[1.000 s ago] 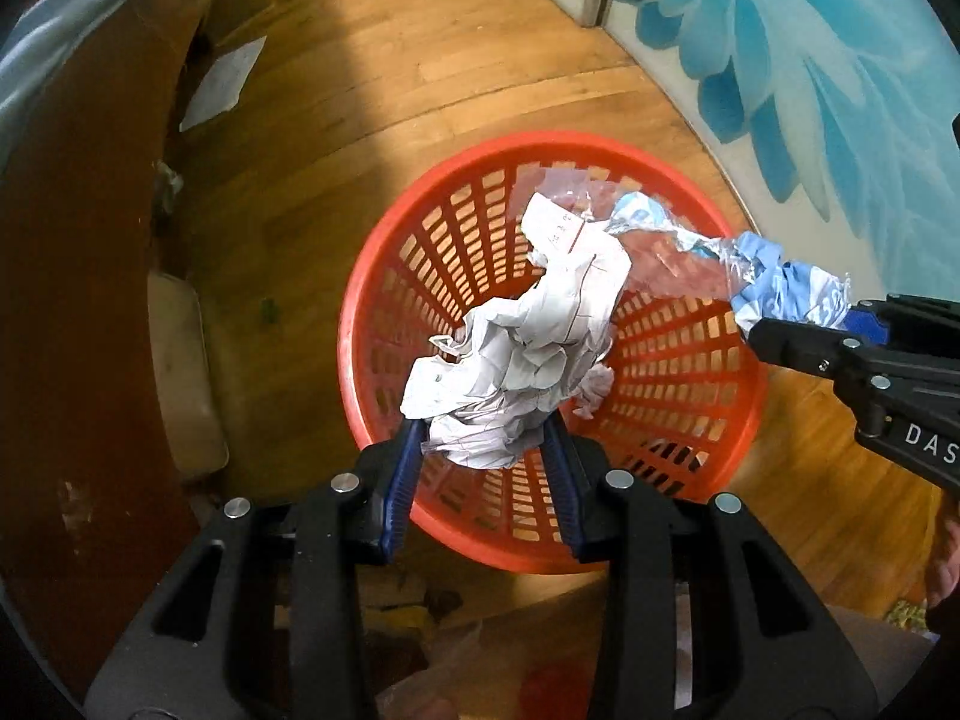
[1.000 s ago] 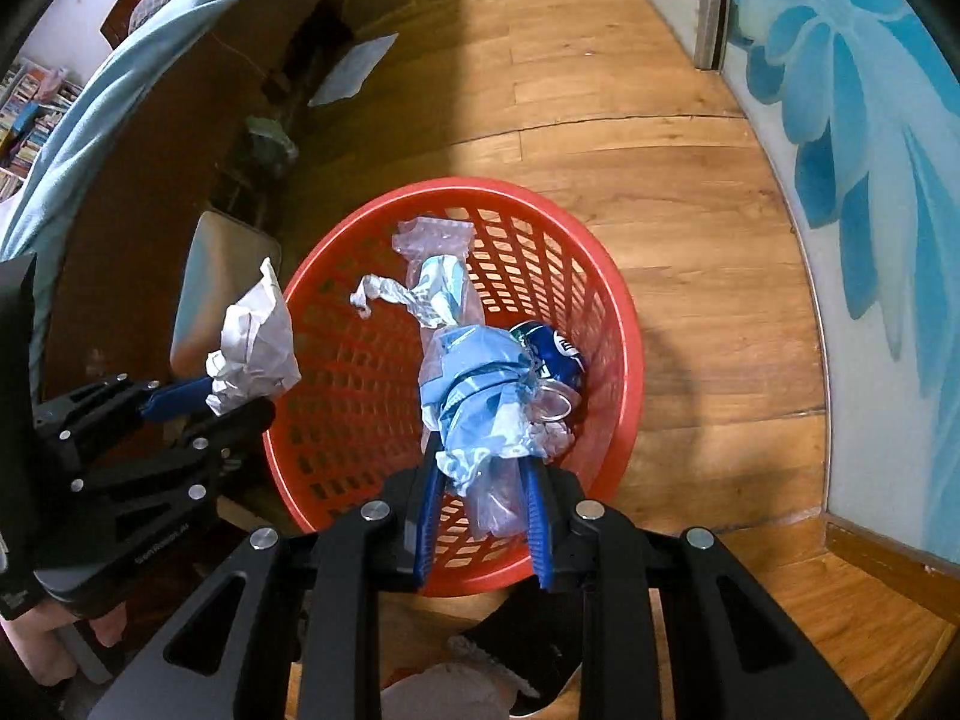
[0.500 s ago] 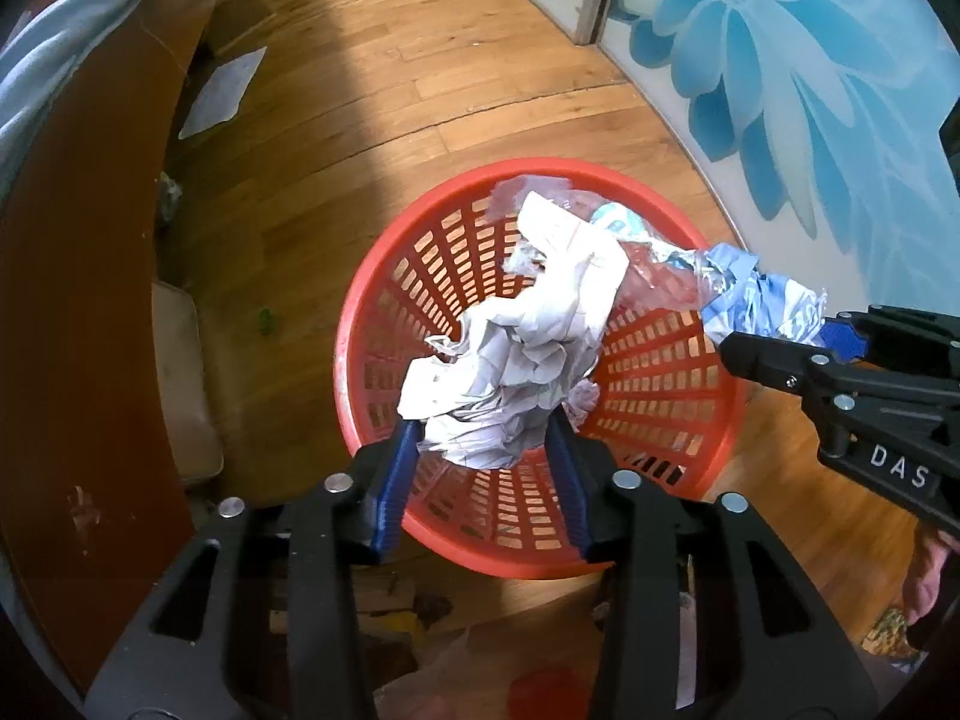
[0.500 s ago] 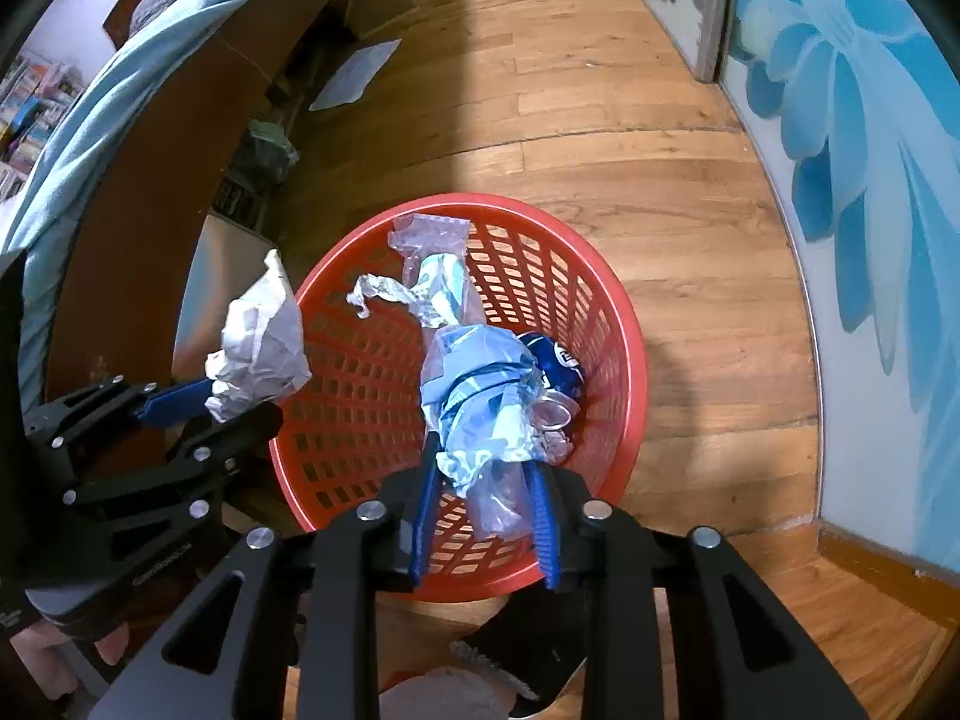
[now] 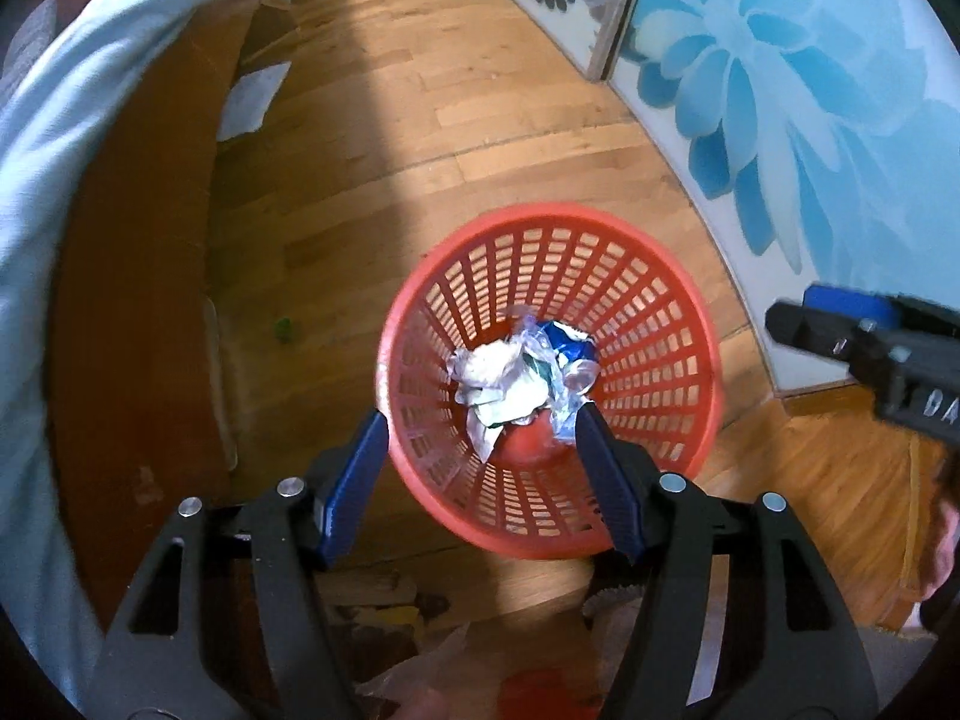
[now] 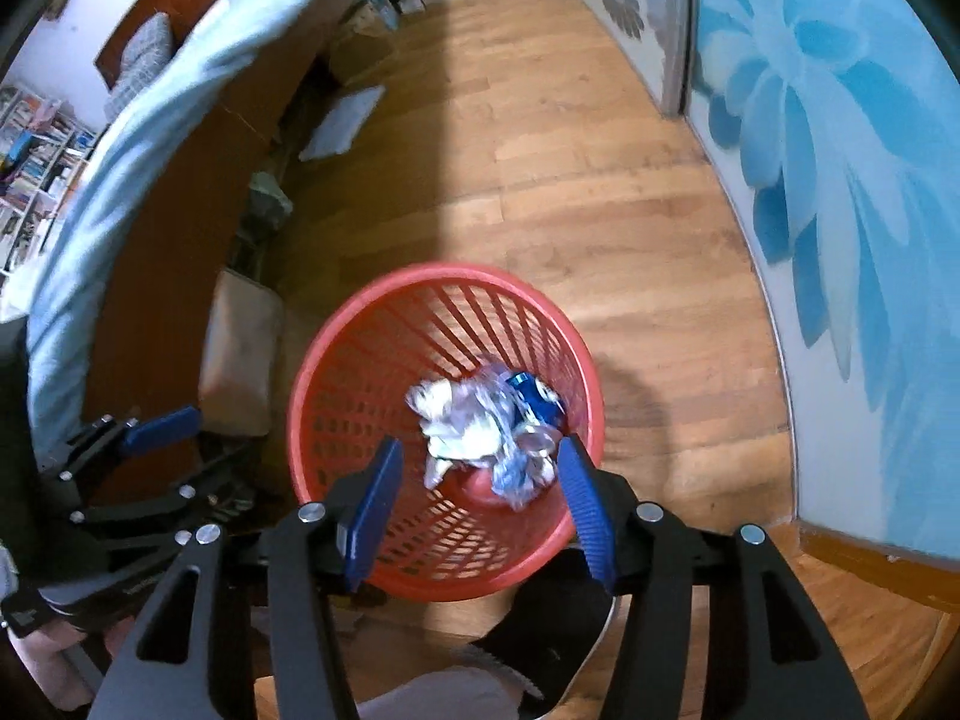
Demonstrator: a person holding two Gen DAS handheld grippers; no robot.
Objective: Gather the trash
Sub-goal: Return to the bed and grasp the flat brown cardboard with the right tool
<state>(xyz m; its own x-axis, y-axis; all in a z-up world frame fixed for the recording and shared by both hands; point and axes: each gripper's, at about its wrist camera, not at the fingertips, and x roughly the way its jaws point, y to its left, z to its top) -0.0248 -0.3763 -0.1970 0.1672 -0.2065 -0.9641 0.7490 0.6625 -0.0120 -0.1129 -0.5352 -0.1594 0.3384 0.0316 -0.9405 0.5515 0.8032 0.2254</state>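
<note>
Paper [image 5: 489, 369], plastic and can [image 5: 570, 341] lie in the basket [image 5: 672, 300], both grippers, left [image 5: 480, 480] & right [image 6: 474, 510], have jaws spread, empty; drop looks done, green bit [image 5: 283, 330] on floor maybe left.

1. We record a red lattice basket [image 5: 690, 354].
2. In it we see white paper [image 5: 489, 363] and a blue can [image 5: 567, 341].
3. The gripper pads [image 5: 354, 474] are blue on black.
4. The floor [image 5: 420, 120] is orange-brown wood.
5. The wall panel [image 5: 798, 78] bears blue flowers.

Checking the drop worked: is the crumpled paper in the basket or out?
In: the crumpled paper lies at the bottom of the red basket, beside a blue can.
</note>
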